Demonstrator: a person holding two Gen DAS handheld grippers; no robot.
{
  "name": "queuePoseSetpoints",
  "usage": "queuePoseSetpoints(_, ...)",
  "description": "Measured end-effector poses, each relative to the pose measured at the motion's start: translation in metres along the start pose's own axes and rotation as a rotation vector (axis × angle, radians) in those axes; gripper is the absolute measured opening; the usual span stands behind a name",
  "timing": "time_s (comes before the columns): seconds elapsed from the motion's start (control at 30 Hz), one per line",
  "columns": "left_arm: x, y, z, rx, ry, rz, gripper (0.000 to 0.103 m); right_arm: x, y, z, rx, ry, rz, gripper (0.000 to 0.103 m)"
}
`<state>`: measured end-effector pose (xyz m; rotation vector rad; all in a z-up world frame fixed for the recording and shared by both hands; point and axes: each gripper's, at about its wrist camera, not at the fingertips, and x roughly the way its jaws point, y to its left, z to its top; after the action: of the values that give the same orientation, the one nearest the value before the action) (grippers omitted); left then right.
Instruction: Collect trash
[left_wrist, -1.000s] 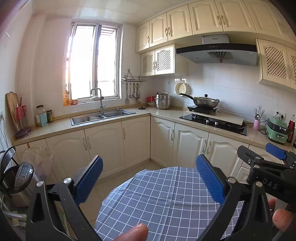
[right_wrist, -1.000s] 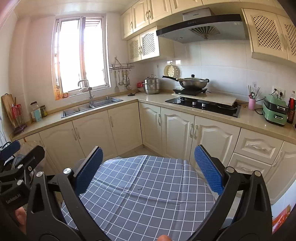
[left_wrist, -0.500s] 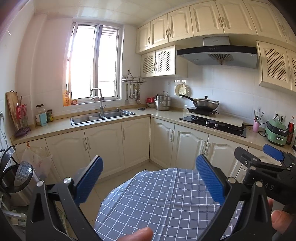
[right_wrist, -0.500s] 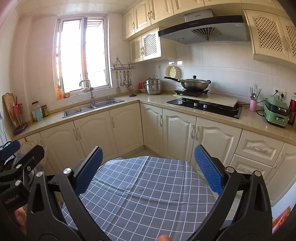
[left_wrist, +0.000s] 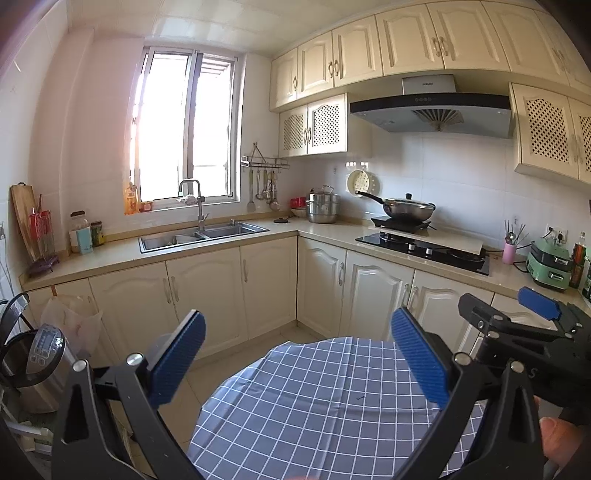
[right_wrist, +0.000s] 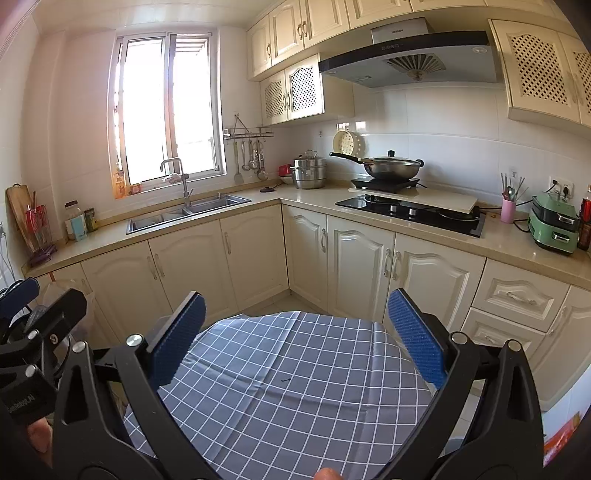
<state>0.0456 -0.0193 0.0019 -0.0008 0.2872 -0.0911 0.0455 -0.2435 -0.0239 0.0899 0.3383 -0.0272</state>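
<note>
both grippers spread wide, holding nothing: left gripper (left_wrist: 297, 363), right gripper (right_wrist: 295, 334), both above the checked table (right_wrist: 295, 387). no trash visible on it, so orientation and long axis can't be told. only candidate: plastic bag (left_wrist: 72, 317) left of table. scan first, don't grab blind.

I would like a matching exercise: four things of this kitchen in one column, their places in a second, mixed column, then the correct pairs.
Things:
1. wok
2. steel pot
3. pink cup
4. faucet

Places:
A. behind the sink, under the window
B. beside the green appliance
C. on the black burner by the hob
D. in the counter corner

Pairs: 1-C, 2-D, 3-B, 4-A
</note>
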Motion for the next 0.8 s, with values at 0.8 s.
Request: queuePoseSetpoints(0.8,0.018,0.002,-0.009,-0.013,0.036,0.011,0.098,0.012,0.004,-0.005,0.004,0.013,0.000,0.097)
